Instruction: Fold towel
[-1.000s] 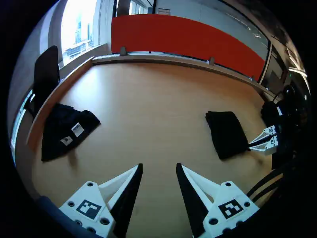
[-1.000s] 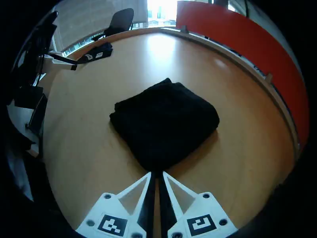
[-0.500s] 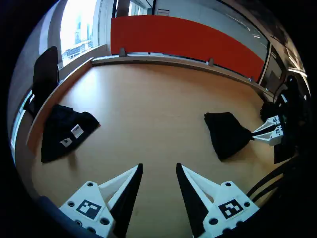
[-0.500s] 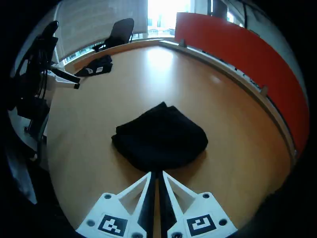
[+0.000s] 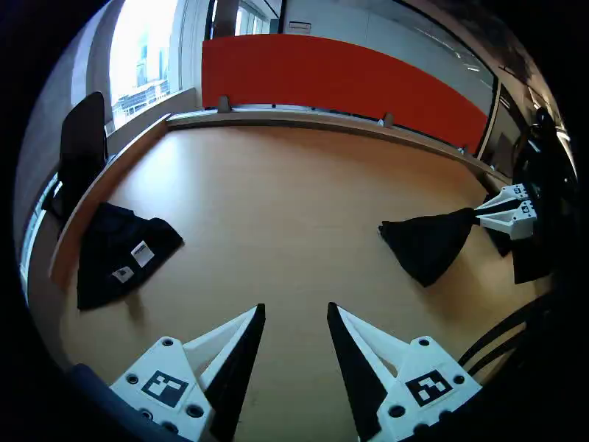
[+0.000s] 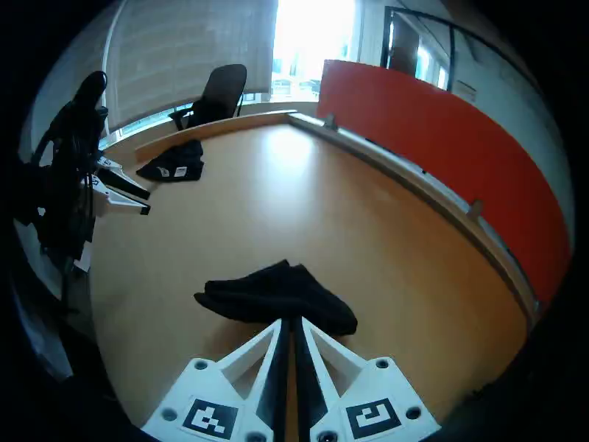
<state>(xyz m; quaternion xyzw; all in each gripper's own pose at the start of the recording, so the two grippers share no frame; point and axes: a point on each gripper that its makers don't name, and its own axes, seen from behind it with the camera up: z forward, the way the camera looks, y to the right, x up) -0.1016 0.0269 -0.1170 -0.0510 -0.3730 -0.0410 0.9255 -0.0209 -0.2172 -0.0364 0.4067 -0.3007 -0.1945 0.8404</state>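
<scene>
A folded black towel (image 5: 427, 243) hangs half-lifted off the wooden table (image 5: 294, 191) at the right of the left gripper view. My right gripper (image 5: 477, 211) pinches its raised corner, so the cloth drapes down to the tabletop. Seen from the right gripper view, the towel (image 6: 276, 298) sags from my shut right gripper (image 6: 288, 324) with its far edge resting on the wood. My left gripper (image 5: 293, 313) hovers open over bare table, well away from the towel, with nothing between its fingers. It appears far off in the right gripper view as the left gripper (image 6: 144, 203).
A second dark folded cloth with white tags (image 5: 121, 247) lies near the table's left edge, also seen as the tagged cloth (image 6: 177, 160). A red partition (image 5: 339, 74) runs along the far side. A black office chair (image 6: 217, 92) stands by the window.
My right gripper has risen, lifting the towel's near corner off the table so the flat folded pile now hangs as a draped peak. The left gripper has stayed put and open.
</scene>
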